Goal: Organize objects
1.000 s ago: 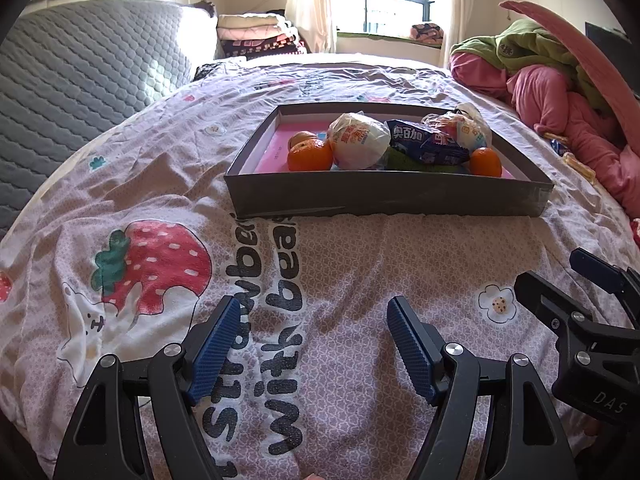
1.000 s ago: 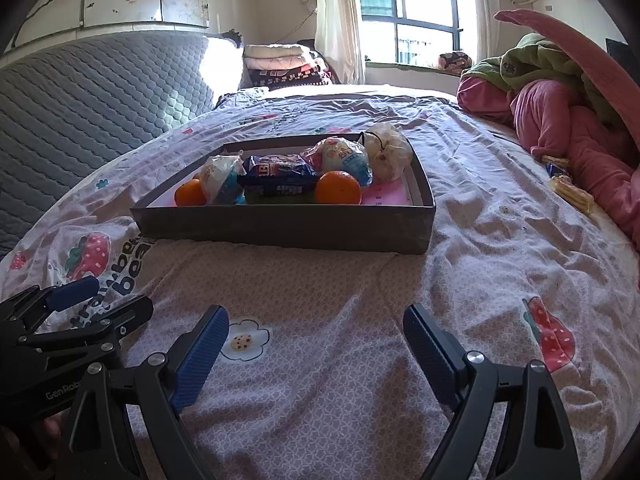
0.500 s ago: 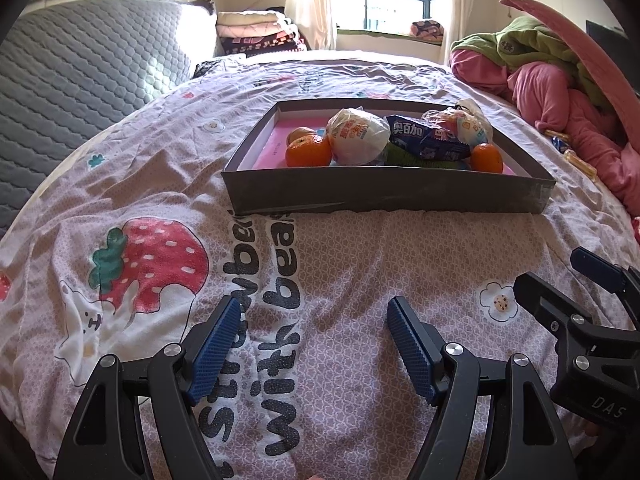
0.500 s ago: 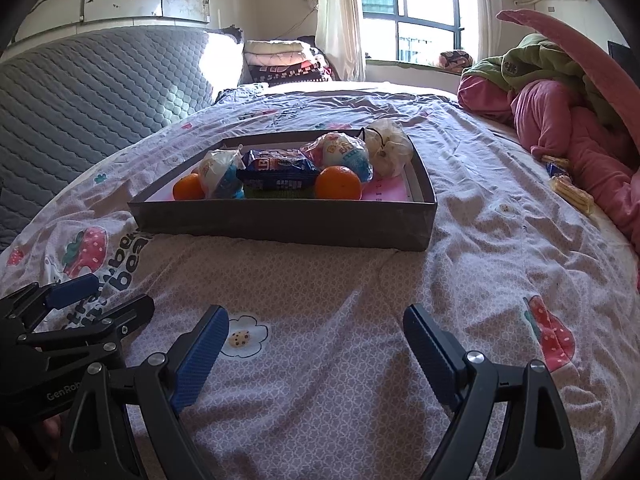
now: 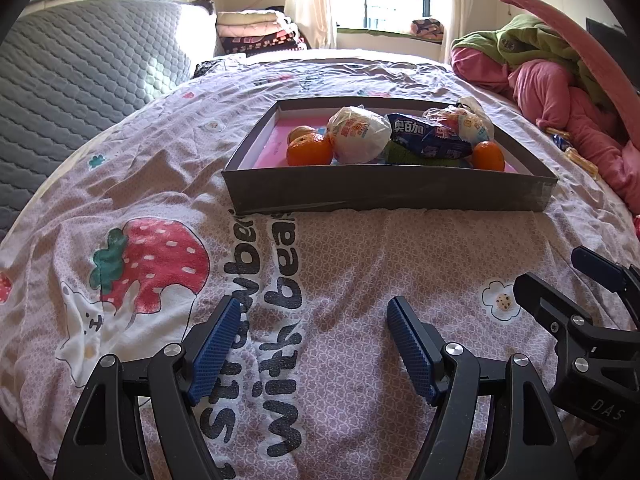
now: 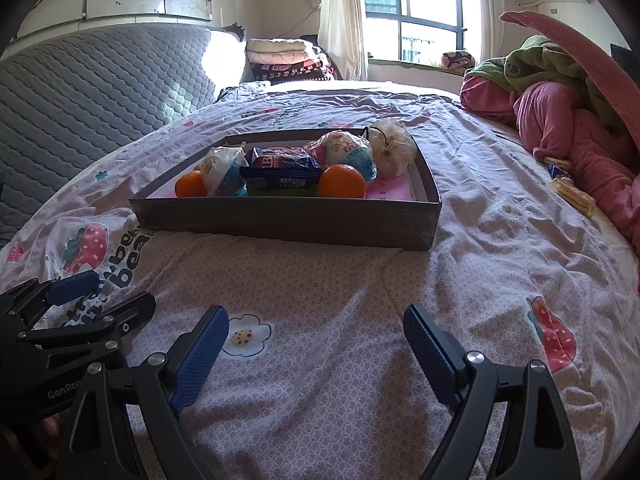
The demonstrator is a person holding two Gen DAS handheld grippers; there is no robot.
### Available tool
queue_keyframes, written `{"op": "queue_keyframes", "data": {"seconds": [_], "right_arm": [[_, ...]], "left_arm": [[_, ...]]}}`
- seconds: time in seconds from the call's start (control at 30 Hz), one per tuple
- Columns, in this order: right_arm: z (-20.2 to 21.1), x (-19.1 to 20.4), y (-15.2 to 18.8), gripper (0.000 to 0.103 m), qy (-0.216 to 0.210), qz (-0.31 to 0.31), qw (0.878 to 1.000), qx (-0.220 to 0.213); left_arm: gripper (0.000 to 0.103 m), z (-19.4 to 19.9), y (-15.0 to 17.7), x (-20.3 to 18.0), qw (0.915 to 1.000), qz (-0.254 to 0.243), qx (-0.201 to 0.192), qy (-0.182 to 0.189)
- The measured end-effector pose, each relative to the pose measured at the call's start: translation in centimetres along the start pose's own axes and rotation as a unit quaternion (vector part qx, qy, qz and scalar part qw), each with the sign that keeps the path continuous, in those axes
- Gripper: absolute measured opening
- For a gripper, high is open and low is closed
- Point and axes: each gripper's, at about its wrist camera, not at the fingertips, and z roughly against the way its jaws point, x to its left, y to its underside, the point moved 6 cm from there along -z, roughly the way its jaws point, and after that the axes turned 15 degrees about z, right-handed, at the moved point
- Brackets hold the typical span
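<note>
A shallow grey box (image 5: pixel 384 194) with a pink floor sits on the bed; it also shows in the right wrist view (image 6: pixel 288 220). It holds oranges (image 5: pixel 309 151) (image 6: pixel 342 187), a blue snack packet (image 5: pixel 428 136) (image 6: pixel 280 164), white wrapped buns (image 5: pixel 358 135) (image 6: pixel 350 152) and a mesh bag (image 6: pixel 392 146). My left gripper (image 5: pixel 314 348) is open and empty above the sheet, well short of the box. My right gripper (image 6: pixel 316 352) is open and empty, beside the left one.
A printed strawberry sheet (image 5: pixel 152 256) covers the bed. A grey quilted headboard (image 5: pixel 80 72) stands at left. Pink and green bedding (image 5: pixel 560 80) is piled at right, with small snack packets (image 6: pixel 568 192) beside it. Folded blankets (image 6: pixel 284 60) lie at the far end.
Both grippers have tilted or drawn back slightly, so the box sits a little lower and nearer in view. Both stay open and empty.
</note>
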Motion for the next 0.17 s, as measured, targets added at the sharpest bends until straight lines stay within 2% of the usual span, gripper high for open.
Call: {"op": "queue_keyframes", "data": {"seconds": [0.17], "right_arm": [[-0.05, 0.0, 0.03, 0.089, -0.001, 0.0, 1.0, 0.002]], "left_arm": [[0.077, -0.08, -0.11, 0.15, 1.0, 0.002, 0.0, 0.0]]}}
